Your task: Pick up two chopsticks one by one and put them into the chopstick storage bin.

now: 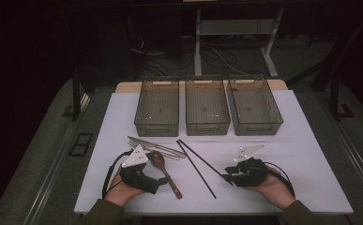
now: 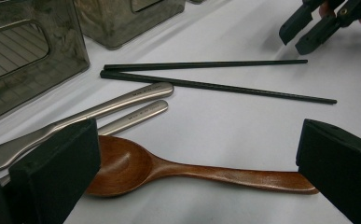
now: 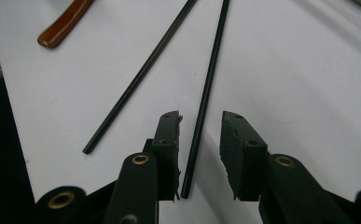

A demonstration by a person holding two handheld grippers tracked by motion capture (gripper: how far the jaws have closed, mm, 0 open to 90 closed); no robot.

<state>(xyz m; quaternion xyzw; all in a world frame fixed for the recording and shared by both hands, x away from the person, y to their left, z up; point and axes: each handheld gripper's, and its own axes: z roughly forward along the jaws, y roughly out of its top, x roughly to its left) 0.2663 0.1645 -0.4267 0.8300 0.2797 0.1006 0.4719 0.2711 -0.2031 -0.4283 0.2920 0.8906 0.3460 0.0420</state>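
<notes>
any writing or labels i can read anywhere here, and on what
Nothing can be read.
Upper metal handle: a short engraved mark near its end, too small and blurred to read.
Lower metal handle: the same kind of mark, also unreadable.
Wooden spoon, chopsticks and bins: no text.

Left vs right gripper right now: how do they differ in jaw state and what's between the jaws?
The left gripper stands wide open; the right gripper has its jaws only narrowly apart. The left gripper brackets the wooden spoon, its pads at the bowl and handle end; the right gripper straddles the tip of one black chopstick without pressing it. Both are hand-held, low over the white table, gripping nothing.
</notes>
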